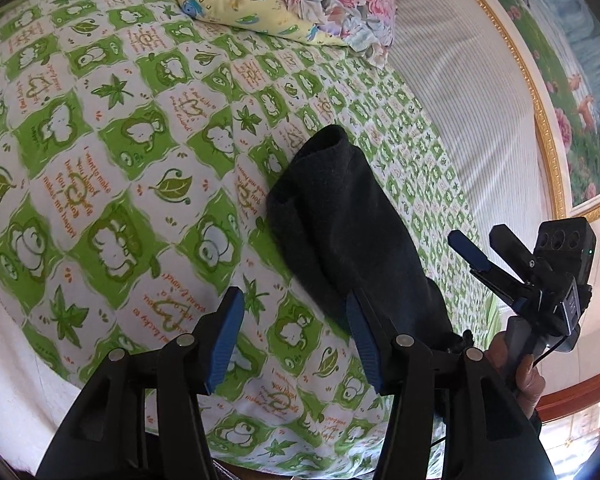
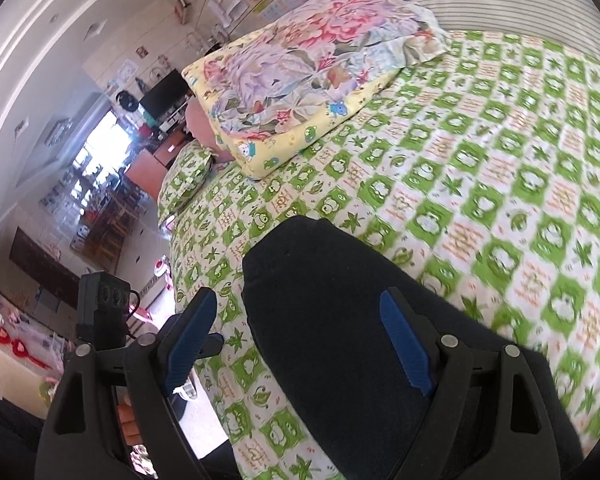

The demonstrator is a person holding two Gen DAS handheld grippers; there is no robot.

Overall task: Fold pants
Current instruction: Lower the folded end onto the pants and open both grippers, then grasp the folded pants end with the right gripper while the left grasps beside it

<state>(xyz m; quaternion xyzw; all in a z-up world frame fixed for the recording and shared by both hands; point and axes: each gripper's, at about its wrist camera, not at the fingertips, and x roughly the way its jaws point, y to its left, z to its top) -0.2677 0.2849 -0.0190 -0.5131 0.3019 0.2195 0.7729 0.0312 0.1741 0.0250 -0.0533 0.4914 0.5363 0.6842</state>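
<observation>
The dark, soft folded pants (image 1: 340, 216) lie on the bed's green-and-white frog-print sheet (image 1: 112, 152), near its front edge. The left tongs (image 1: 294, 334) stand apart with nothing between them, beside the pants' left edge. The right tongs (image 2: 296, 344) gape over the pants, gripping nothing. Wide bare sheet stretches towards the floral pillow (image 2: 300, 60).

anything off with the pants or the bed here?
Nothing stands out. The dark pants lie folded into a long strip on the green frog sheet, no spill or damage. Both tongs, left and right, are open and empty.
</observation>
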